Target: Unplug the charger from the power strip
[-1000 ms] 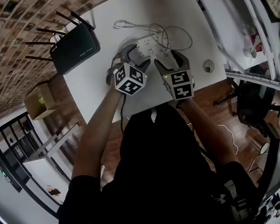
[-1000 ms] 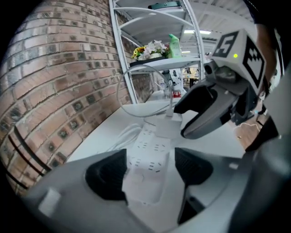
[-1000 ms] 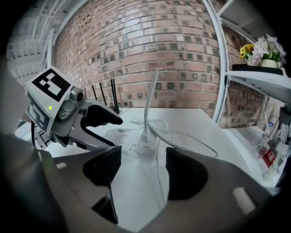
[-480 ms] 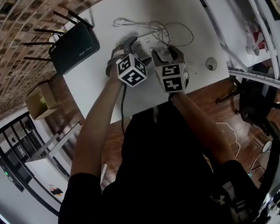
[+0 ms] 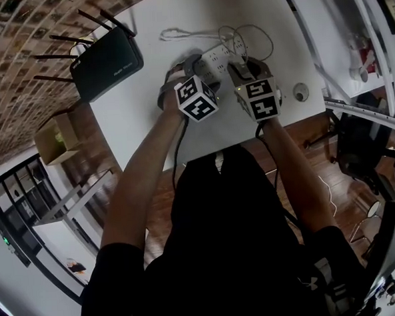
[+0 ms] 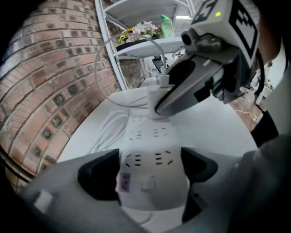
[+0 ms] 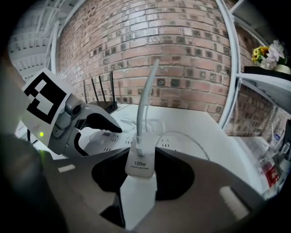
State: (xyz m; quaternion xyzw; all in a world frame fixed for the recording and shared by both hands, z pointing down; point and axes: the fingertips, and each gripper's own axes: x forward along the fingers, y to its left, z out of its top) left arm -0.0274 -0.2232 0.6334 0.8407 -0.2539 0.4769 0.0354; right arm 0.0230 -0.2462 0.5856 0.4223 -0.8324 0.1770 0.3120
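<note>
Right, your left gripper (image 6: 152,169) has its jaws wide apart, straddling the near end of the power strip (image 6: 152,145); pads sit just beside the strip's two long sides, no clear squeeze; the strip lies flat on the white table (image 5: 148,117), upper centre of the head view; your right gripper (image 7: 141,175) is closing on the charger (image 7: 140,166); that white block marked 100w stands between its jaws, and the pads look to be against both its sides; the charger is still plugged in, upright in a socket toward the strip's far end; in the left gripper view it sits just above frame centre, under the right gripper's jaw; its white cable (image 7: 144,104) rises straight out of the top; black router (image 5: 106,57) sits upper left in the head view, well apart from the strip; cardboard box (image 5: 55,139) is off the table's left edge.
</note>
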